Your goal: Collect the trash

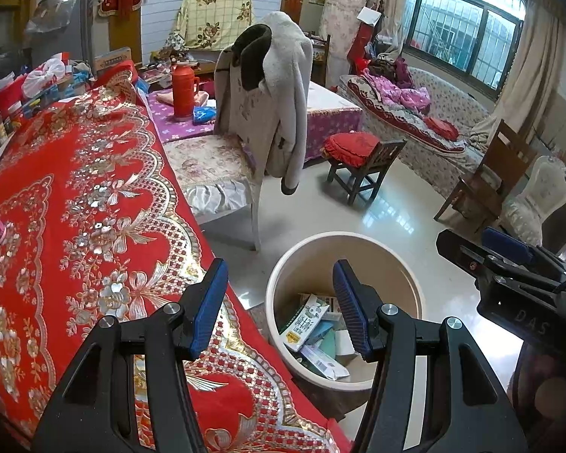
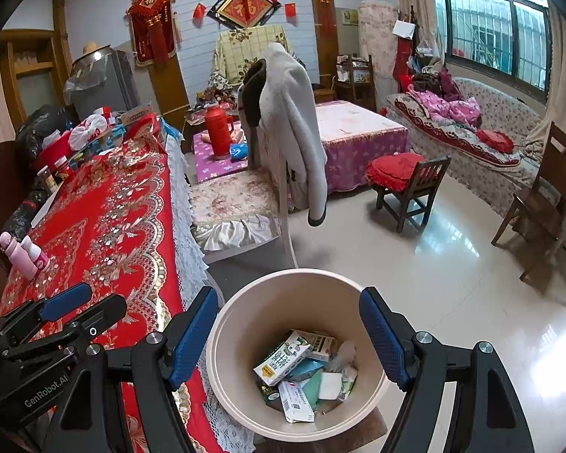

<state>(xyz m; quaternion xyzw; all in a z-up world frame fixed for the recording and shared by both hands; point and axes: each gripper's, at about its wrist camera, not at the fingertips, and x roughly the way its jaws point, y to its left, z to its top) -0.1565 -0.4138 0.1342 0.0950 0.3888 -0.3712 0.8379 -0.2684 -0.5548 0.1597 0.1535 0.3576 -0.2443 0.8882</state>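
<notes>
A cream round bin (image 2: 230, 324) stands on the floor beside the red-clothed table (image 2: 105, 219); it holds several cartons and packets of trash (image 2: 302, 370). My right gripper (image 2: 288, 339) hovers above the bin, open, nothing between its blue pads. In the left wrist view the same bin (image 1: 283, 271) lies just right of the table edge, with the trash (image 1: 313, 328) inside. My left gripper (image 1: 279, 302) hangs open and empty over the table's corner and the bin's near rim. The right gripper's body (image 1: 509, 264) shows at the right edge there.
Two pink bottles (image 2: 22, 253) stand on the red tablecloth (image 1: 75, 188). A chair with a grey coat (image 2: 294, 128) sits beyond the bin. Farther off are a small stool with a red cushion (image 2: 403, 173), a purple-covered table (image 2: 358, 132) and a sofa (image 2: 471, 143). Shiny floor (image 2: 452, 283) lies to the right.
</notes>
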